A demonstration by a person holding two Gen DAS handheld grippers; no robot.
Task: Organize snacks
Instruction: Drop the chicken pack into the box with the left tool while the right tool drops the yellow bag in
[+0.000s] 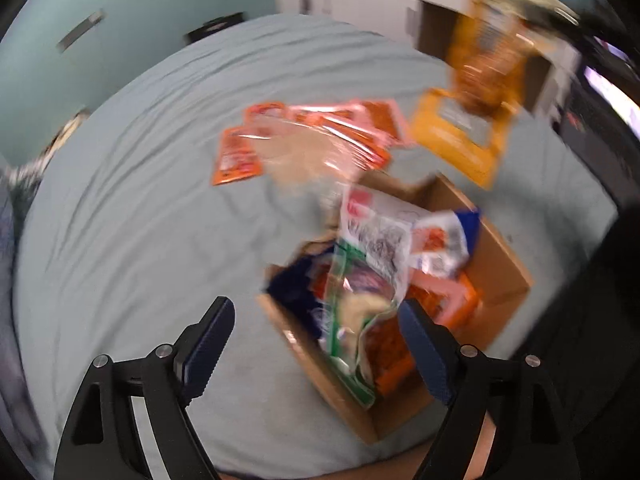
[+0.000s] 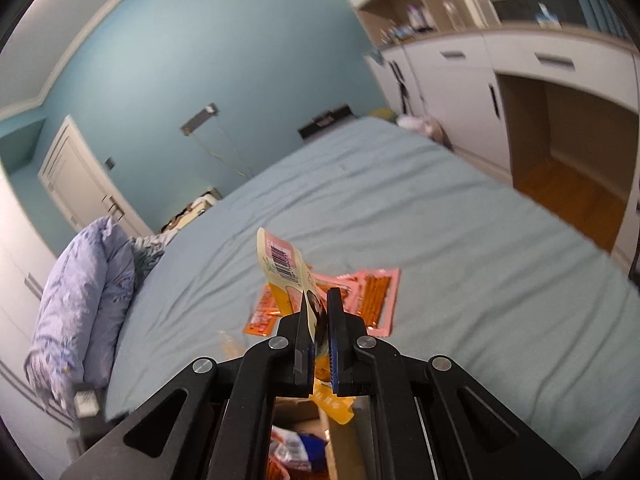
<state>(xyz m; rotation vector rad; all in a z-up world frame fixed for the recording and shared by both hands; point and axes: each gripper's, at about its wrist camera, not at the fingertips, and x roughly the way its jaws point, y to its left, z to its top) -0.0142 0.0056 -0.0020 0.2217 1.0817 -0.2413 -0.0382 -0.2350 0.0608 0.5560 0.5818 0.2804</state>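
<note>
The left gripper (image 1: 316,344) fills the bottom of the left wrist view, its two black arms rising from the lower left and lower right corners. Its jaws stand wide apart, the dark blue ribbed pads (image 1: 210,346) tilted outward, with nothing pressed between them. The right gripper (image 2: 320,320) reaches up from the bottom centre of the right wrist view, its jaws drawn together and clamping a yellow snack packet (image 2: 286,270) that sticks up past the fingertips.

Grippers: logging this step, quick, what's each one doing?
Left gripper: open, holding nothing.
Right gripper: shut on yellow snack packet.
</note>
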